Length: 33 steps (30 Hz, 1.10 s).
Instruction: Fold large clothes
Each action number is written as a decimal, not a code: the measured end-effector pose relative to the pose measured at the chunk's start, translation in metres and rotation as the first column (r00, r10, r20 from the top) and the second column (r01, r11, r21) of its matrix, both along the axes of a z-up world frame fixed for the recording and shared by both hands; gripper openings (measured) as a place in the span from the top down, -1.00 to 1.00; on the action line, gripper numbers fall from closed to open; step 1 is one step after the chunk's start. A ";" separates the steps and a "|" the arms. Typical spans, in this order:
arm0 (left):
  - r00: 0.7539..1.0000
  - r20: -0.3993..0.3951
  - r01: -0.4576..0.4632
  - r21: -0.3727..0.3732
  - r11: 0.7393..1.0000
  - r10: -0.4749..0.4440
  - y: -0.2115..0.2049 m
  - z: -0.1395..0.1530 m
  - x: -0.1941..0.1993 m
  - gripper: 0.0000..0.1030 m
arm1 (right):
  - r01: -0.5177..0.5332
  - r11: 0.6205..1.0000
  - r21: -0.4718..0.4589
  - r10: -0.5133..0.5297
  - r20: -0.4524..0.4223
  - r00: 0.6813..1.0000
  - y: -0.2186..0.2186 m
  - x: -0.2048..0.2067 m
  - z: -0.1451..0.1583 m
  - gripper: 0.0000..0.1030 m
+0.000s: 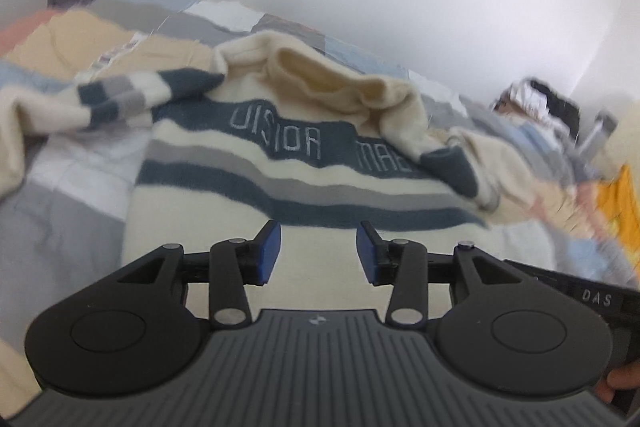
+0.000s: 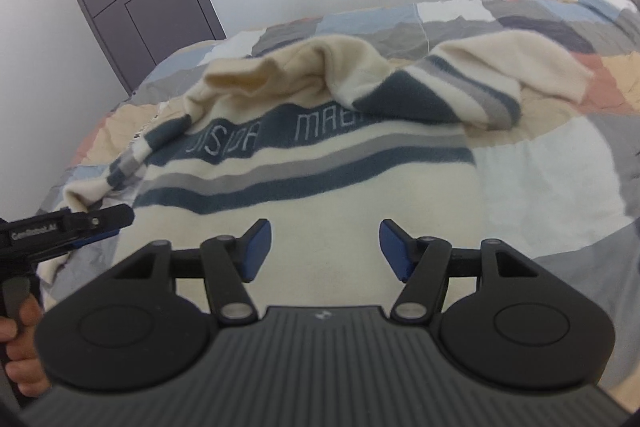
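Both wrist cams near sweater (image 1: pixel 280 163)

The cream sweater (image 2: pixel 320 187) carries pale stitched lettering on its upper dark blue band (image 1: pixel 288 135): in the left wrist view it reads roughly "UISIOR", then "MAE" before a folded sleeve covers the rest, and in the right wrist view the second word shows as "MAB". The left tool (image 2: pixel 100 223), seen at the left edge of the right wrist view, bears a white label reading "GenRobot.AI". The right tool's body (image 1: pixel 596 297), at the right edge of the left wrist view, shows the letters "DAS".
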<state>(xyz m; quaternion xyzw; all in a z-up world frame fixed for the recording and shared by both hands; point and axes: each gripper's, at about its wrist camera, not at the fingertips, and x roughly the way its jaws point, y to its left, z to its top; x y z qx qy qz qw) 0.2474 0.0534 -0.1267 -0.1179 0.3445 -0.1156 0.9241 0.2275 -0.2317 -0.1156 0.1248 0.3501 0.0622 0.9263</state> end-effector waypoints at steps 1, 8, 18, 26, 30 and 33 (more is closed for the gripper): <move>1.000 0.011 0.003 0.021 1.000 -0.004 -0.003 -0.002 0.003 0.07 | 0.003 1.000 0.004 -0.003 -0.003 1.000 0.001 0.004 -0.006 -0.22; 1.000 -0.002 -0.012 0.062 0.998 0.012 -0.005 -0.028 0.035 0.07 | -0.007 0.997 -0.077 0.008 0.008 1.000 0.009 0.031 -0.032 -0.22; 0.994 -0.091 -0.047 0.095 0.994 0.056 0.000 -0.073 0.071 0.07 | -0.072 0.985 -0.156 0.063 -0.060 0.996 0.025 0.061 -0.070 -0.12; 0.995 -0.088 -0.039 0.066 0.997 0.045 0.005 -0.080 0.071 0.07 | -0.092 0.987 -0.133 0.082 -0.079 0.993 0.029 0.067 -0.059 0.05; 0.994 -0.092 -0.050 0.024 0.998 0.052 0.011 -0.079 0.071 0.07 | -0.091 0.986 -0.143 0.086 -0.045 0.995 0.043 0.093 -0.041 0.05; 0.995 -0.090 -0.049 0.019 0.999 0.051 0.011 -0.079 0.070 0.07 | -0.108 0.987 -0.118 0.108 -0.004 0.994 0.057 0.120 -0.030 0.06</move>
